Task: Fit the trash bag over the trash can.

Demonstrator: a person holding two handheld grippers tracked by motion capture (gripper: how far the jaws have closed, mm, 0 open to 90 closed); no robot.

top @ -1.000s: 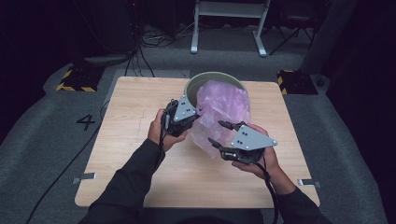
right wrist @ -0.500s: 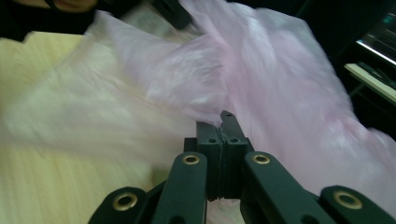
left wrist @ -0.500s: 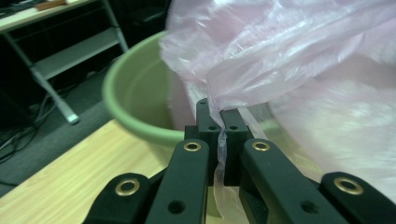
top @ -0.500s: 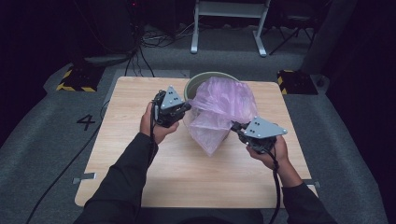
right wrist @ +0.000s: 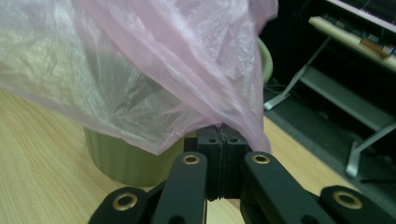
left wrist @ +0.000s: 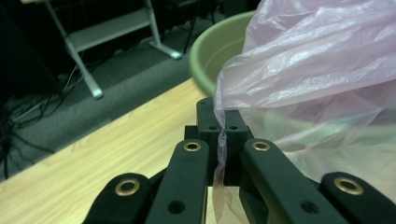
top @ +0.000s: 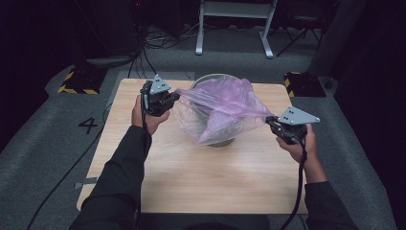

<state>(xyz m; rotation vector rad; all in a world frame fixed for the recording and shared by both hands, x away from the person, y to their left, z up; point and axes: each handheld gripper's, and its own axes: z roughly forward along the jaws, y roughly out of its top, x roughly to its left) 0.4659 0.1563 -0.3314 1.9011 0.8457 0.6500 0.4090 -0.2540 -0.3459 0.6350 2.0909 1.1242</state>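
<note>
Pink film is stretching taut between the two tools in the high view: the plastic bag [top: 220,112] is hanging over the green bin [top: 214,81] on the wooden table [top: 191,172], with the left gripper [top: 173,98] pinching one edge and the right gripper [top: 271,122] pinching the opposite one. By my reading, the step in hand is spreading the bag's mouth — next it needs lowering and hooking around the bin's rim, both grips kept firm.

Left gripper view is showing what the overhead cannot: the jaws are pressing together on a thin pleat of bag [left wrist: 299,70], a strip trailing down between them, the bin [left wrist: 219,46] just beyond.

Right gripper view is giving the other pinch — jaws clamped on a gathered corner of bag [right wrist: 140,70], the bin [right wrist: 126,158] standing on the table underneath.
</note>
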